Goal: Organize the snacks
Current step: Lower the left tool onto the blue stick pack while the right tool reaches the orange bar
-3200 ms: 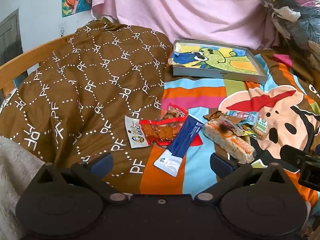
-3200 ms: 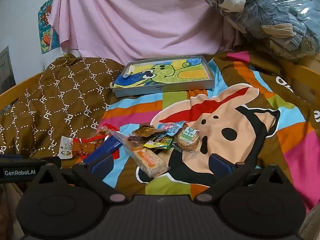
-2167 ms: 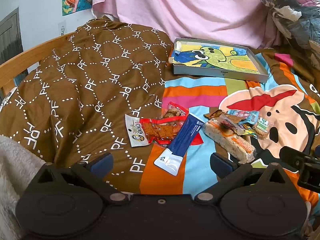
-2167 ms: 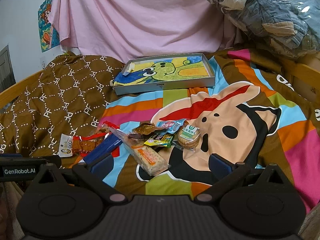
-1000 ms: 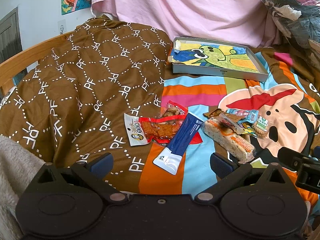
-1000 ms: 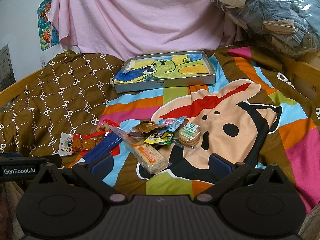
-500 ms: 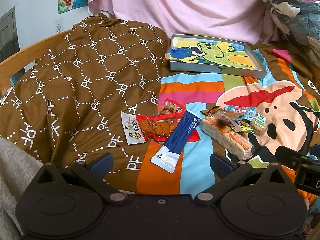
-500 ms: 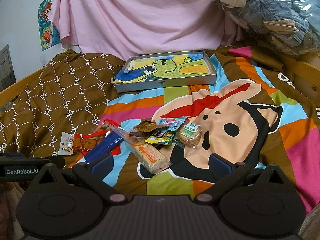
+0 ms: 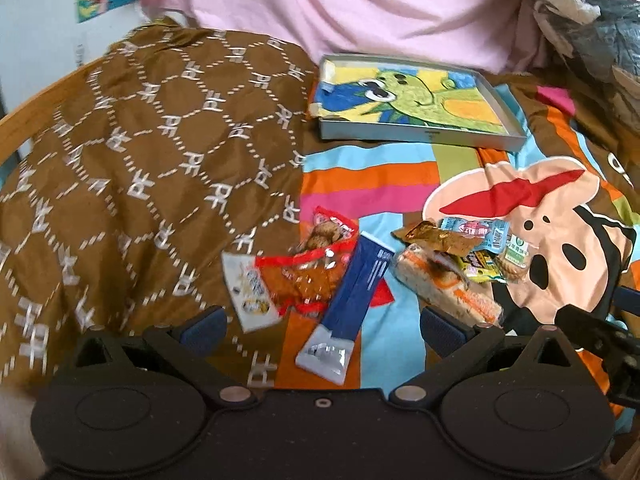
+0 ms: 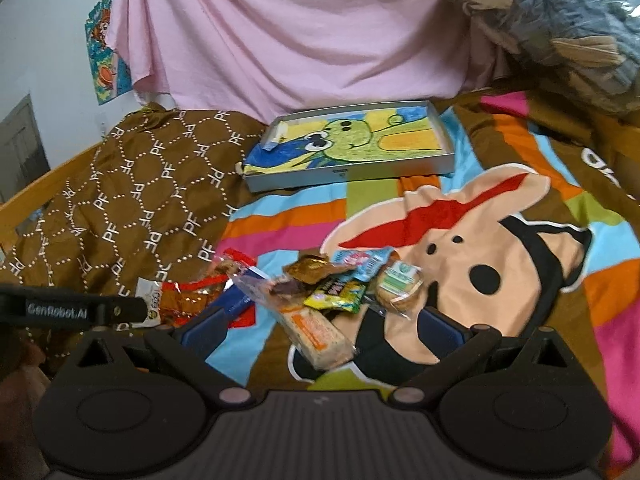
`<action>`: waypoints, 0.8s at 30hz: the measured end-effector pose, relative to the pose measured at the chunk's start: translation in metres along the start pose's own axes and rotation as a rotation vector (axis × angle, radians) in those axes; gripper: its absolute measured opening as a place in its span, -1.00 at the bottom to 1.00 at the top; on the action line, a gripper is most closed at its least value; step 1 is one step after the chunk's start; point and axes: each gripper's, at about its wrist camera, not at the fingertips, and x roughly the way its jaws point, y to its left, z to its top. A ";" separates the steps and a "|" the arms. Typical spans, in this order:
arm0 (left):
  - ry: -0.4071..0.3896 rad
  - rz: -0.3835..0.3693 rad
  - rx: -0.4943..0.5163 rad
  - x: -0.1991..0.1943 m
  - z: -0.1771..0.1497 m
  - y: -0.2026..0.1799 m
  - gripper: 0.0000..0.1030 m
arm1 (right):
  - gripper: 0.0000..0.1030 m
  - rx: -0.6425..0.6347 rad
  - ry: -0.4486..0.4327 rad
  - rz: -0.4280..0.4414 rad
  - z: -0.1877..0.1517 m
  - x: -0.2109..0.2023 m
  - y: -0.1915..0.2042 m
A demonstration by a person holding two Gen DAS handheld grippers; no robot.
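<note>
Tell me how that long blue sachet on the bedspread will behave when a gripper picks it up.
The blue sachet looks thin and flat, so it is probably light and may droop if held by one end. Its glossy film and silvery sealed end suggest it could slip between the fingers. It overlaps the red packet, so lifting or pushing it may drag that along.

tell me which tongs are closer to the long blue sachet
Left. The left tongs are open right over the blue sachet, which lies between the tips. The right tongs sit further right, above the rice cracker bar.
</note>
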 end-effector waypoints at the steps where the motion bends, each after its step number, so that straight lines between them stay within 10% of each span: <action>1: 0.015 -0.009 0.016 0.006 0.007 0.001 0.99 | 1.00 -0.002 0.010 0.019 0.005 0.005 -0.002; 13: 0.228 -0.226 0.197 0.097 0.043 -0.005 0.99 | 1.00 -0.247 0.189 0.196 0.029 0.075 -0.011; 24: 0.355 -0.260 0.205 0.149 0.033 -0.009 0.98 | 0.99 -0.316 0.356 0.213 0.013 0.129 -0.007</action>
